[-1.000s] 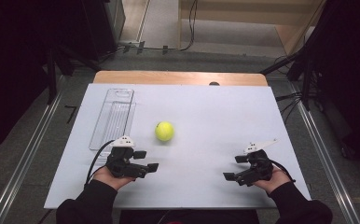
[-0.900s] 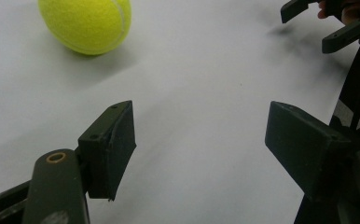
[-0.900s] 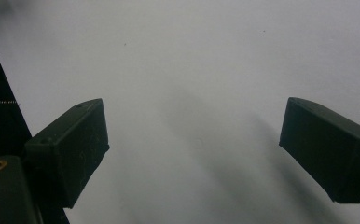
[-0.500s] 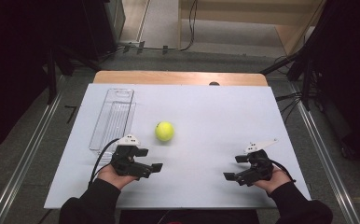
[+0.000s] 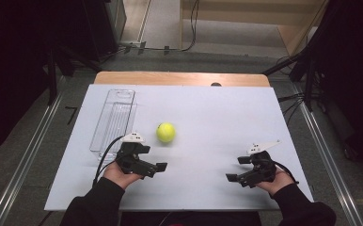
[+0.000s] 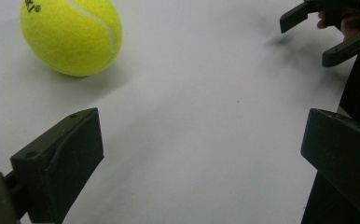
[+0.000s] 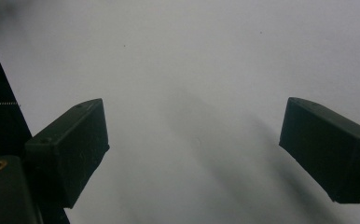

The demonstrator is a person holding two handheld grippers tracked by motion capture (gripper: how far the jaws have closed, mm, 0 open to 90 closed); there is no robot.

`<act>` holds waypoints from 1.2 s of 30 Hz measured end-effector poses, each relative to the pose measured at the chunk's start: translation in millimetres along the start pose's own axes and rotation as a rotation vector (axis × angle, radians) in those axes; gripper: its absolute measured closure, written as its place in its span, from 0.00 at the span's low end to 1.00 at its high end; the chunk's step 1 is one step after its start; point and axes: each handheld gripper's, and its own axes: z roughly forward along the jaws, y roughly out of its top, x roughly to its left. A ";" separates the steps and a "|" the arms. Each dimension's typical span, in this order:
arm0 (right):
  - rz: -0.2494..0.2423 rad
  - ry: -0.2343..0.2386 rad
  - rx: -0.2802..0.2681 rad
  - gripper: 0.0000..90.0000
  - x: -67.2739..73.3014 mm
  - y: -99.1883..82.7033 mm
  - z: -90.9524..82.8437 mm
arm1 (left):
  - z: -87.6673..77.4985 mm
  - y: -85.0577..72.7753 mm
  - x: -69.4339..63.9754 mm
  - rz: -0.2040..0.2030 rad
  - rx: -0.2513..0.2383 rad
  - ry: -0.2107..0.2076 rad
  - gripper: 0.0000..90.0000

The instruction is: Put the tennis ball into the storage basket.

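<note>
A yellow tennis ball (image 5: 166,132) rests on the white table top (image 5: 208,113), left of its middle. My left gripper (image 5: 153,158) sits just in front of the ball and a little to its left, pointing right. Its jaws have just been opening and now stand open with nothing between them. In the left gripper view the ball (image 6: 71,35) lies ahead at the upper left, outside the left gripper (image 6: 201,149). My right gripper (image 5: 237,168) rests near the front right, open and empty. In its own view the right gripper (image 7: 194,149) frames bare table.
A clear plastic tray (image 5: 114,120) lies lengthwise at the table's left side, behind my left hand. A wooden strip (image 5: 179,78) runs along the far edge. Metal rails (image 5: 325,155) flank the table. The right gripper (image 6: 327,28) shows far off in the left gripper view.
The left gripper's jaws have spread from nearly shut to wide open, with nothing taken. The ball and the right hand have kept still.
</note>
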 end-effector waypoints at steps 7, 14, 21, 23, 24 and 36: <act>-0.001 0.001 0.000 0.07 0.4 0.0 0.1 | -1.4 7.1 1.1 0.010 0.004 0.023 0.00; 0.000 0.001 0.001 0.07 0.7 0.1 0.5 | 0.3 13.1 2.9 0.008 0.023 0.044 0.00; 0.001 0.002 0.001 0.07 0.7 0.0 0.4 | 3.5 21.0 4.3 0.011 0.036 0.059 0.00; 0.000 0.002 0.001 0.07 0.8 0.0 0.4 | 4.9 23.1 4.0 0.011 0.040 0.068 0.00; 0.001 0.002 0.002 0.07 0.8 0.0 0.3 | 6.0 24.9 4.4 0.014 0.040 0.072 0.00; 0.000 0.004 0.001 0.07 0.8 0.0 0.2 | 9.1 37.7 9.3 0.004 0.033 0.091 0.00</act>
